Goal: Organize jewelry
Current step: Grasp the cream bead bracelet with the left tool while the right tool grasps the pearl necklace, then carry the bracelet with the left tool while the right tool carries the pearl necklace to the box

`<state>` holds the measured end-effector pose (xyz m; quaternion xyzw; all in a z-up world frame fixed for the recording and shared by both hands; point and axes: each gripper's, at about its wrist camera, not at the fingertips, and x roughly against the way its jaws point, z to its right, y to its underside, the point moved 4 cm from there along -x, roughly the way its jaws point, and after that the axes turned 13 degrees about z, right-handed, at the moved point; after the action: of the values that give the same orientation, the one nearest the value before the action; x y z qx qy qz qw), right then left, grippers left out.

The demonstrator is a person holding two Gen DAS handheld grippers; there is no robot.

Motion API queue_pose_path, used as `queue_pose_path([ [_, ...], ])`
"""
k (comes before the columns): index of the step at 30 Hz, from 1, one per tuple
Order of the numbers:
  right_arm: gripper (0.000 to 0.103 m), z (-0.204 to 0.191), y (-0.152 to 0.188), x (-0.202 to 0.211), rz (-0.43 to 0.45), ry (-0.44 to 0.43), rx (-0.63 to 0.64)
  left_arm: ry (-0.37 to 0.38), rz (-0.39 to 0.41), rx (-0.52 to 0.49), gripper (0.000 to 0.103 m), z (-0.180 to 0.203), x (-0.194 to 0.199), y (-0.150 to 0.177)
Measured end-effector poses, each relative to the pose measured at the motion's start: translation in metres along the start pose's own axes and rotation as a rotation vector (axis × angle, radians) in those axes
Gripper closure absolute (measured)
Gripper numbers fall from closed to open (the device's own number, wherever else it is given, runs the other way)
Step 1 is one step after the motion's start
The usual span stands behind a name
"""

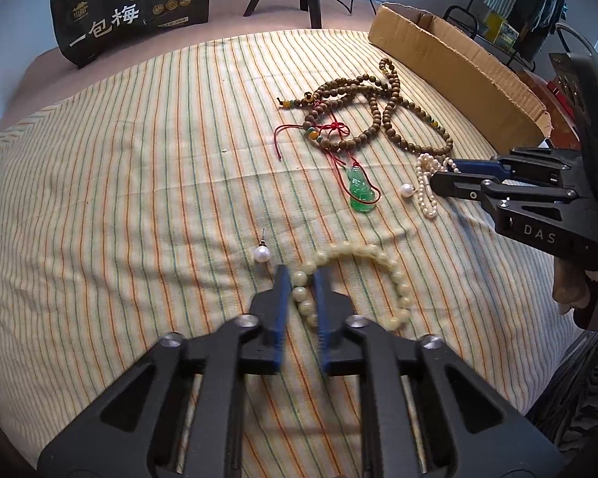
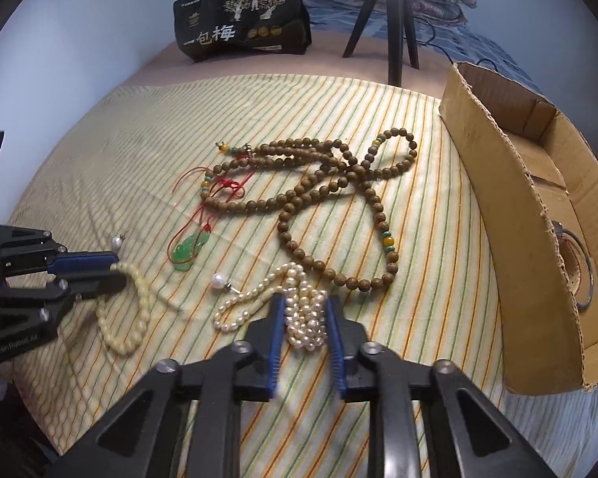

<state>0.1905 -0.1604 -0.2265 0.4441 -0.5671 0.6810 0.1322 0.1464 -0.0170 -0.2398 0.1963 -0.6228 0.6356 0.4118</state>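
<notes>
Jewelry lies on a striped cloth (image 1: 119, 183). My left gripper (image 1: 302, 275) straddles one side of a cream bead bracelet (image 1: 394, 275), jaws narrowly apart around the beads; it also shows in the right wrist view (image 2: 117, 273). My right gripper (image 2: 303, 302) straddles a bunched white pearl necklace (image 2: 305, 318), jaws slightly apart; it also shows in the left wrist view (image 1: 442, 173). A long brown wooden bead necklace (image 2: 299, 195), a green jade pendant on red cord (image 2: 185, 253) and two pearl earrings (image 2: 218, 281) (image 1: 261, 255) lie between them.
An open cardboard box (image 2: 510, 215) stands at the cloth's right edge with a metal ring (image 2: 578, 263) inside. A black printed bag (image 2: 243, 16) and a tripod (image 2: 394, 12) stand at the back.
</notes>
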Motion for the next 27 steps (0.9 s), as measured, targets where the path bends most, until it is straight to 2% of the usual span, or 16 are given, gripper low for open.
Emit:
queue_pose_path([
  [8, 0.098, -0.002, -0.004, 0.017, 0.039, 0.009, 0.003, 0.012, 0.026, 0.026, 0.097, -0.001, 0.013, -0.004],
  [27, 0.102, 0.011, -0.044, 0.094, 0.273, 0.039, -0.029, 0.052, 0.18, 0.04, 0.098, 0.02, 0.058, -0.046],
])
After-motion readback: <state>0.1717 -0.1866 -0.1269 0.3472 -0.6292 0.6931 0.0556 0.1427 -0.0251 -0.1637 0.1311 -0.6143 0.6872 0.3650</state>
